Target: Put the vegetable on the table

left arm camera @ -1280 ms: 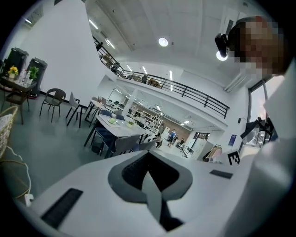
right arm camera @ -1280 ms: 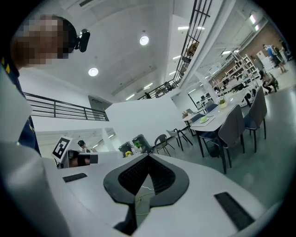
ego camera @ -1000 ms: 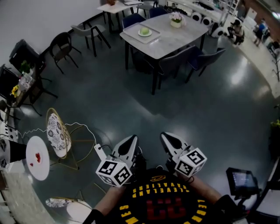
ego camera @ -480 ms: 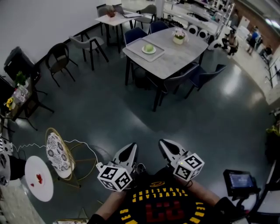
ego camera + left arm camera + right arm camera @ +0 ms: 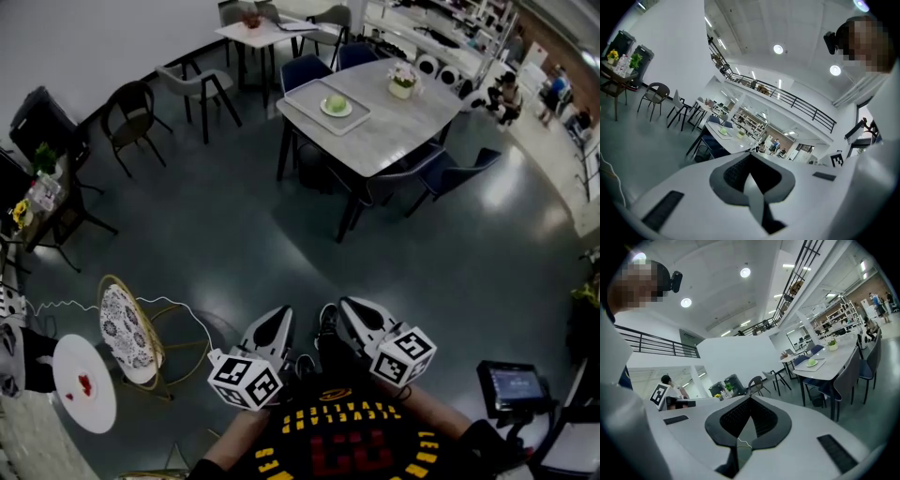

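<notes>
Table [image 5: 403,131] bears the vegetable [image 5: 336,103]; only gripper views show ceiling [image 5: 717,282].

Setting: open café-style seating hall within a large commercial building. Identified by a long grey tabletop [image 5: 403,131] ringed by dark blue chairs [image 5: 459,173], with smaller tables [image 5: 258,33] ranged along a white wall [image 5: 94,37]. A polished dark floor [image 5: 262,234] is laid throughout. A mezzanine railing [image 5: 806,108], recessed ceiling lights [image 5: 778,48] and distant storage shelving [image 5: 841,310] are recorded.

walked nearer the table [image 5: 403,141] bearing the green vegetable [image 5: 337,103], now lower in the head view; brought a dark shoe [image 5: 328,326] into sight.
</notes>
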Available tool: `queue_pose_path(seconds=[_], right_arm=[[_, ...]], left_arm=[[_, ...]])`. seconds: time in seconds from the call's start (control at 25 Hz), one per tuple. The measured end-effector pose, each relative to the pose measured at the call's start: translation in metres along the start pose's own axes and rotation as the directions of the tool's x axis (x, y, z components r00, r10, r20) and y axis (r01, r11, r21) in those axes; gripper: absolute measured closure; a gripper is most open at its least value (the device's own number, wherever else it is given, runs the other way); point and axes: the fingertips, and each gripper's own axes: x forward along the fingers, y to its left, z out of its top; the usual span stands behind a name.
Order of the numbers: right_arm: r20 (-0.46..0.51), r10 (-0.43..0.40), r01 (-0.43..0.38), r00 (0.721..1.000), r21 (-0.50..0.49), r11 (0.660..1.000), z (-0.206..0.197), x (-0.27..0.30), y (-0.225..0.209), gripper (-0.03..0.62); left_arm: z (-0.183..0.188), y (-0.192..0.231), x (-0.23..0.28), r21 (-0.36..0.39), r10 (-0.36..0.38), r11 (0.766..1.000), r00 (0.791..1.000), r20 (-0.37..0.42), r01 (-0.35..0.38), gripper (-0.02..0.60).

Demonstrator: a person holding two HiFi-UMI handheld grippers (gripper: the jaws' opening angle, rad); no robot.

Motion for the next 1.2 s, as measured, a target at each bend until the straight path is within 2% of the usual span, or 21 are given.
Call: queue_pose_path(seconds=[0.28, 0.52, 0.72, 0.92, 1.2], right_arm=[[0.004, 0.054, -0.054, 0.999, 0.018, 0.998, 0.019, 0.059, -0.037, 0.591], [0.052, 0.076, -0.079, 0.996, 0.054, 0.995, 0.064, 0.110, -0.095, 0.591], [0.089, 0.073, -0.078, 0.993, 0.052, 0.996, 0.108, 0.129, -0.135, 0.591], [0.115, 0.046, -0.056, 0.992, 0.081, 0.995, 0.135, 0.144, -0.170, 0.591], [0.116, -0.008, -0.007, 0.993, 0.128, 0.992, 0.151, 0.173, -0.207, 0.591]], left_arm=[[0.024, 0.035, 0.047, 0.021, 0.049, 0.999, 0.999, 0.002, -0.049, 0.581], [0.064, 0.052, 0.119, 0.075, 0.076, 0.994, 0.997, -0.017, -0.074, 0.581], [0.091, 0.051, 0.175, 0.101, 0.061, 0.993, 0.998, -0.015, -0.059, 0.581], [0.110, 0.056, 0.205, 0.104, 0.075, 0.992, 0.997, -0.011, -0.074, 0.581], [0.129, 0.081, 0.243, 0.082, 0.076, 0.994, 0.997, -0.034, -0.073, 0.581]])
